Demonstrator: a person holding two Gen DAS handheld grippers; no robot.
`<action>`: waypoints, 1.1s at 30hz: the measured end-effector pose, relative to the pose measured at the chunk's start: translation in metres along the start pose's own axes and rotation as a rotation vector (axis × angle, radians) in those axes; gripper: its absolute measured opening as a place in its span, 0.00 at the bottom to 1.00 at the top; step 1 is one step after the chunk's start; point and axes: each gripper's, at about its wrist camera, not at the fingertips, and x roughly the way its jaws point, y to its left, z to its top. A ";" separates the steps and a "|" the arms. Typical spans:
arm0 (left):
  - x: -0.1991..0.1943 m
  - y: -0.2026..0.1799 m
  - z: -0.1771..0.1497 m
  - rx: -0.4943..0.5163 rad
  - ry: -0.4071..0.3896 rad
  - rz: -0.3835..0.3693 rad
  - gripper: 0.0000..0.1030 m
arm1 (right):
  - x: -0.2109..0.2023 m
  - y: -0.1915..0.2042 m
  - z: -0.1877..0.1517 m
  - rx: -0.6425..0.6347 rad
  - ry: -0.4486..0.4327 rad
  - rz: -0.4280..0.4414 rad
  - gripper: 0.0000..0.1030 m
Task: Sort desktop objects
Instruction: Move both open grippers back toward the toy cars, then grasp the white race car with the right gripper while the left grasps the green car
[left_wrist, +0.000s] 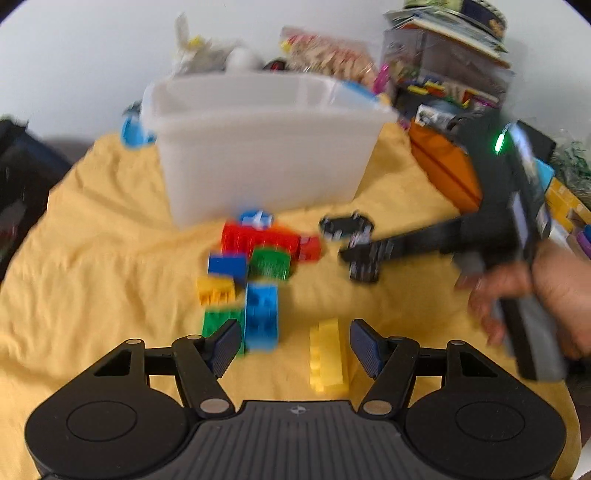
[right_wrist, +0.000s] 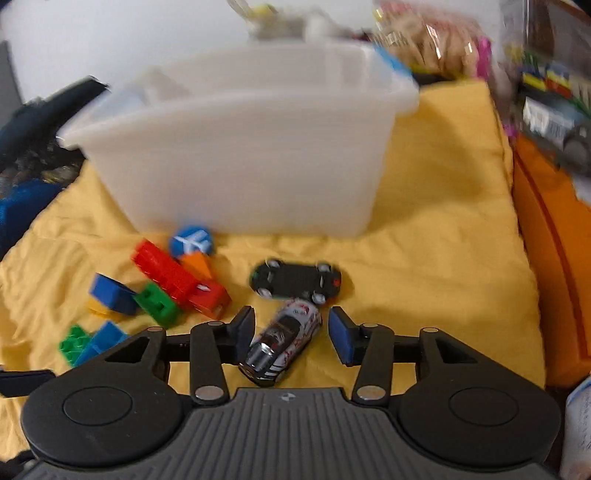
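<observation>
On the yellow cloth (left_wrist: 92, 240) lies a pile of bricks: red (left_wrist: 258, 238), green (left_wrist: 269, 262), blue (left_wrist: 260, 314). A lone yellow brick (left_wrist: 328, 354) lies to their right. My left gripper (left_wrist: 295, 332) is open low over the cloth, with the blue brick by its left finger and the yellow brick by its right; neither pad presses on them. My right gripper (right_wrist: 291, 321) is open around a white-and-red toy car (right_wrist: 284, 339) lying slantwise between its fingers, with a gap at the right pad. A black toy car (right_wrist: 295, 282) lies upside down just beyond it. A translucent white bin (right_wrist: 240, 166) stands behind.
An orange box (right_wrist: 546, 258) borders the cloth on the right, with stacked boxes and books (left_wrist: 450, 55) behind it. Bags of toys (left_wrist: 332, 55) sit behind the bin. A dark bag (right_wrist: 33, 147) lies at the left. A round blue piece (right_wrist: 192, 240) rests against the bin's base.
</observation>
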 end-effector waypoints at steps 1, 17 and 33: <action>0.000 -0.002 0.005 0.022 -0.013 -0.001 0.67 | 0.004 0.000 -0.003 0.013 0.014 0.005 0.47; 0.097 -0.063 0.077 0.473 0.031 -0.160 0.61 | -0.042 -0.038 -0.049 -0.204 0.147 0.255 0.31; 0.103 -0.035 0.095 0.259 0.081 -0.178 0.13 | -0.061 -0.026 -0.063 -0.191 0.008 0.165 0.47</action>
